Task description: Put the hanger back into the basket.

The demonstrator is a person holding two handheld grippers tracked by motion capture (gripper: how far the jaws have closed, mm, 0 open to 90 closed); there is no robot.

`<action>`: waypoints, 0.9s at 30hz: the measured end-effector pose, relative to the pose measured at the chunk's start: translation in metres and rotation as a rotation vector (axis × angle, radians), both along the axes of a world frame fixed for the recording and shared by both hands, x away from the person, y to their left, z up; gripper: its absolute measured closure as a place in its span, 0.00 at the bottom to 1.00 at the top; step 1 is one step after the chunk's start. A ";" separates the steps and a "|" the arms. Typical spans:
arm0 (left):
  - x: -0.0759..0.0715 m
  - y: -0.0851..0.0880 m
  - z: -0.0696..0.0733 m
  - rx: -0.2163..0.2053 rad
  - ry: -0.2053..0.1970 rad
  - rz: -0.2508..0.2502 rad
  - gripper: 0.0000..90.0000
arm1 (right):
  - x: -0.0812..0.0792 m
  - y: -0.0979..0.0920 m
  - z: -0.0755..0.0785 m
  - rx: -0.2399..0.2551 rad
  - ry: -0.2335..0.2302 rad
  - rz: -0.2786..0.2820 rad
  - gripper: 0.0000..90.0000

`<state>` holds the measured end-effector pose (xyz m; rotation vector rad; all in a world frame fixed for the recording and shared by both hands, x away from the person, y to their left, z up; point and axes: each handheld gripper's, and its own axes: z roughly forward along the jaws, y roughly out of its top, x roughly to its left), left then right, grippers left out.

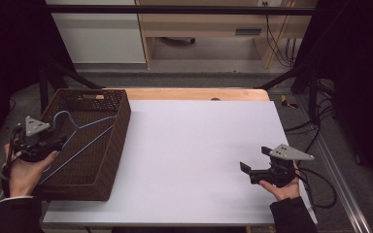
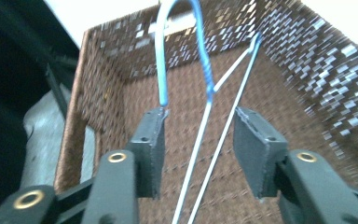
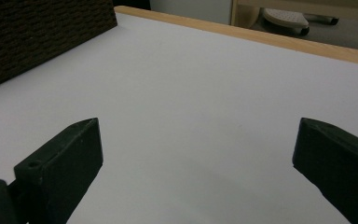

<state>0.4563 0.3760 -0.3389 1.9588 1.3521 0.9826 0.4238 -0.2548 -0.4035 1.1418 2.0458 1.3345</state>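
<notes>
A blue wire hanger [image 1: 85, 141] lies inside a dark brown wicker basket [image 1: 121, 116] at the table's left. My left gripper [image 1: 58, 141] hovers over the basket's left side, held in a hand. In the left gripper view the left gripper [image 2: 198, 140] is open, with the hanger's [image 2: 205, 70] neck and two thin wires running between the pads without touching them. The hook's free end meets the tip of the left pad [image 2: 151, 140]. My right gripper [image 1: 255, 159] rests open low over the white tabletop at the right, with nothing between its jaws [image 3: 198, 154].
A white sheet [image 1: 189, 145] covers the table, and a wooden edge [image 1: 194, 93] runs along the far side. Cables [image 1: 315, 179] trail off the right edge. Black frame bars [image 1: 175, 9] cross the back, with a cabinet and floor behind them.
</notes>
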 end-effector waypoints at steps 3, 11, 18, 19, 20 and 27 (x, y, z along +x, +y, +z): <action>-0.008 -0.005 0.007 -0.024 -0.041 -0.012 0.57 | 0.000 0.000 0.000 0.000 -0.001 0.000 0.02; -0.027 -0.021 0.026 -0.113 -0.150 -0.083 0.45 | 0.000 0.000 0.001 0.004 -0.004 0.000 0.02; -0.040 -0.046 0.029 -0.232 -0.218 -0.204 0.36 | -0.001 -0.001 0.002 0.004 -0.010 0.001 0.02; -0.042 -0.049 0.028 -0.239 -0.219 -0.222 0.34 | -0.001 -0.001 0.002 0.005 -0.010 0.001 0.02; -0.044 -0.054 0.027 -0.252 -0.225 -0.243 0.32 | -0.001 -0.001 0.002 0.005 -0.011 0.002 0.02; -0.051 -0.083 0.019 -0.292 -0.226 -0.342 0.24 | -0.002 -0.001 0.003 0.008 -0.014 0.003 0.02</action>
